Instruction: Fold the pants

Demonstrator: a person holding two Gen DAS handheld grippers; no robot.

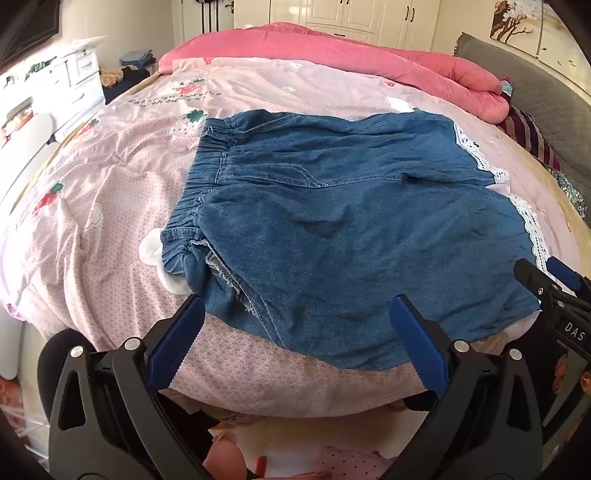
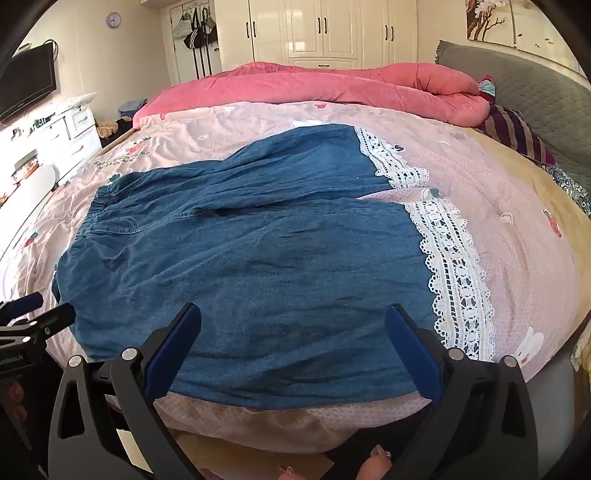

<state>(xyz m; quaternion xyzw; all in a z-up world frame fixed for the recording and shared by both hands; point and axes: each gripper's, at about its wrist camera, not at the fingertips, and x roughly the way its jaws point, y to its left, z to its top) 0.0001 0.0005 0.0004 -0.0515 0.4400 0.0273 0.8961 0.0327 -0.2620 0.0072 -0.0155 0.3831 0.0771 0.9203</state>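
Blue denim pants [image 1: 332,229] with white lace hems [image 1: 532,229] lie flat on the bed, elastic waistband [image 1: 195,192] to the left, legs to the right. My left gripper [image 1: 295,317] is open and empty over the pants' near edge by the waist. My right gripper [image 2: 291,325] is open and empty over the near leg [image 2: 258,280]; the lace hems [image 2: 454,273] lie to its right. The right gripper also shows at the right edge of the left wrist view [image 1: 554,284], and the left gripper at the left edge of the right wrist view [image 2: 33,310].
The bed has a pink printed sheet [image 2: 517,258]. A pink quilt [image 2: 332,88] is bunched at the far side, with a grey headboard [image 2: 535,85] and striped cloth [image 2: 517,133] at the right. A white dresser [image 2: 55,136] stands left; wardrobes [image 2: 321,29] stand behind.
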